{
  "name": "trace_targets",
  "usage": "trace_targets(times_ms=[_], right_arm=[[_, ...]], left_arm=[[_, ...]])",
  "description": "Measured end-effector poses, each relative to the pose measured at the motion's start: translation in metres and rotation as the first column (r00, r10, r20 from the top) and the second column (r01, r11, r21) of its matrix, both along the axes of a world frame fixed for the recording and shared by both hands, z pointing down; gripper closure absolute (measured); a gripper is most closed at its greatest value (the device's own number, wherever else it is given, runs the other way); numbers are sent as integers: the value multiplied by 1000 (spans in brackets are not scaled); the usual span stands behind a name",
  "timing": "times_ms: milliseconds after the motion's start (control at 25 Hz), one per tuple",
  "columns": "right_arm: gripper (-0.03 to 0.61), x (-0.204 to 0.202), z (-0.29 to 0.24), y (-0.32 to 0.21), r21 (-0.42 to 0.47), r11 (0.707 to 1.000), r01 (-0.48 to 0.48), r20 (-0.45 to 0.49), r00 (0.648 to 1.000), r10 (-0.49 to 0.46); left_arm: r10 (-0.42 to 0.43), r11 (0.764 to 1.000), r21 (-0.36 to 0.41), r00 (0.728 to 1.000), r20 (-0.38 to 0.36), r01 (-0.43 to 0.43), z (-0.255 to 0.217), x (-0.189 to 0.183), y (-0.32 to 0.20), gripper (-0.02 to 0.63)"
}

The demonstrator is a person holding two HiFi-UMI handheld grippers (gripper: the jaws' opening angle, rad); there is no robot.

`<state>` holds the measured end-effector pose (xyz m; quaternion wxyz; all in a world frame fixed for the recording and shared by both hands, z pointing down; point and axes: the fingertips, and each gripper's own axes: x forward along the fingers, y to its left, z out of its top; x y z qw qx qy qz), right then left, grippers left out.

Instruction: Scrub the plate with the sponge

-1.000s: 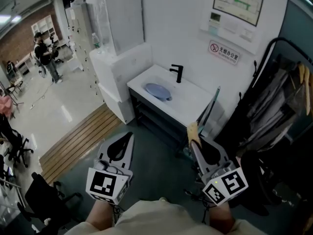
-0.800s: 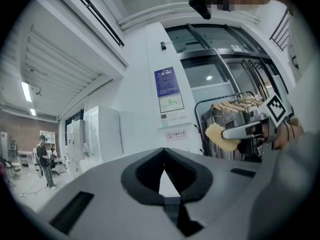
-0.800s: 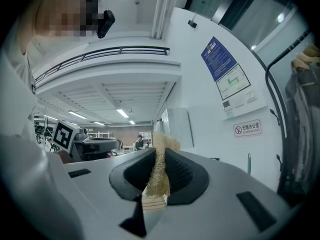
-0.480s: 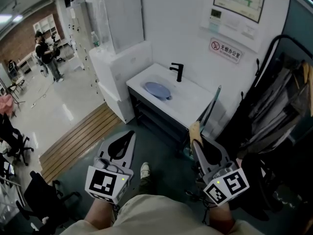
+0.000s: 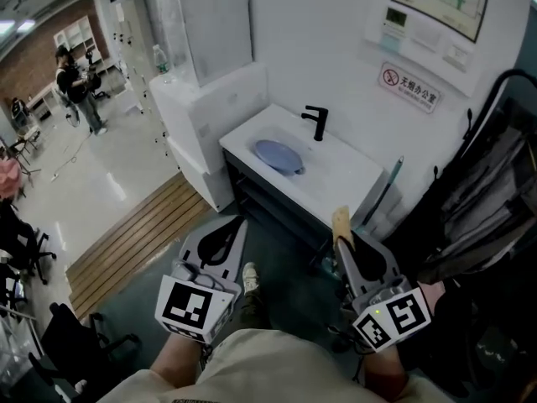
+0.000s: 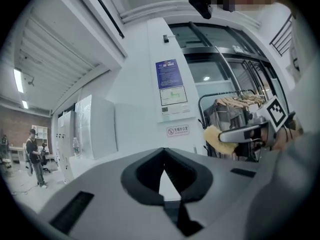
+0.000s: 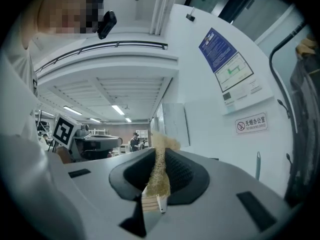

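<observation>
Stepping closer: a shoe [image 5: 249, 277] now shows below, and the sink counter [image 5: 357, 183] has drifted rightward.
Left gripper [image 5: 241, 222] is pinched together on nothing; the blue plate [image 5: 278, 156] lies in the basin at its twelve o'clock, well apart. Right gripper [image 5: 342, 242] clamps the sponge [image 5: 339, 220], which stands on end; from it the plate sits at eleven o'clock, so neither arm looks clearly nearer.

White wall [image 5: 310, 49], wooden decking [image 5: 134, 242], white vanity [image 5: 352, 175].
</observation>
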<state>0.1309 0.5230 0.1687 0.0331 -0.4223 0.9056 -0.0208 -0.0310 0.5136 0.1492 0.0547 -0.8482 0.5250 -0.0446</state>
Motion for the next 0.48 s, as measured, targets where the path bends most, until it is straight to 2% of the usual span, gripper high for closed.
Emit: trace_targets(times_ms=[280, 480], right_arm=[[511, -51, 2, -95, -17, 999, 27, -25, 999, -27], [511, -74, 3, -167, -56, 998, 5, -25, 1000, -7]], left_arm=[[-25, 999, -25, 1000, 5, 25, 8, -49, -92, 607], [-2, 998, -67, 1000, 14, 3, 14, -72, -169, 607]])
